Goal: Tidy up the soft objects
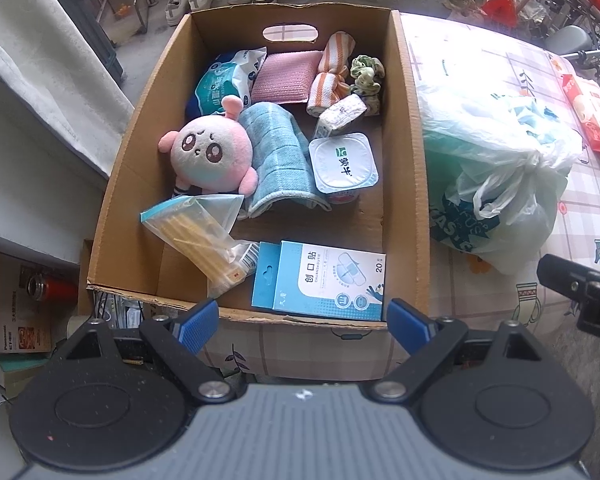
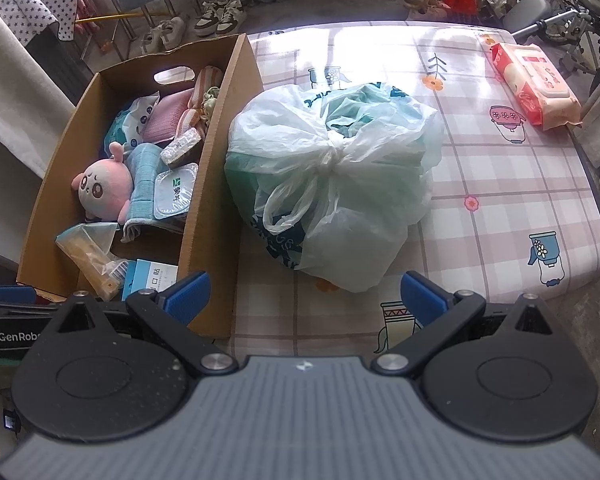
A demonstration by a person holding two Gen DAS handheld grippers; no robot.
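I held both grippers, left gripper (image 1: 302, 326) and right gripper (image 2: 304, 298), jaws spread and empty, short of the cardboard box (image 1: 408, 152); next, reaching the knotted plastic bag (image 2: 340, 176) beside it.

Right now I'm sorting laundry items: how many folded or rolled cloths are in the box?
3: a pink cloth at the back, an orange-striped one right of it, a blue one beside the plush. Others may be hidden underneath.
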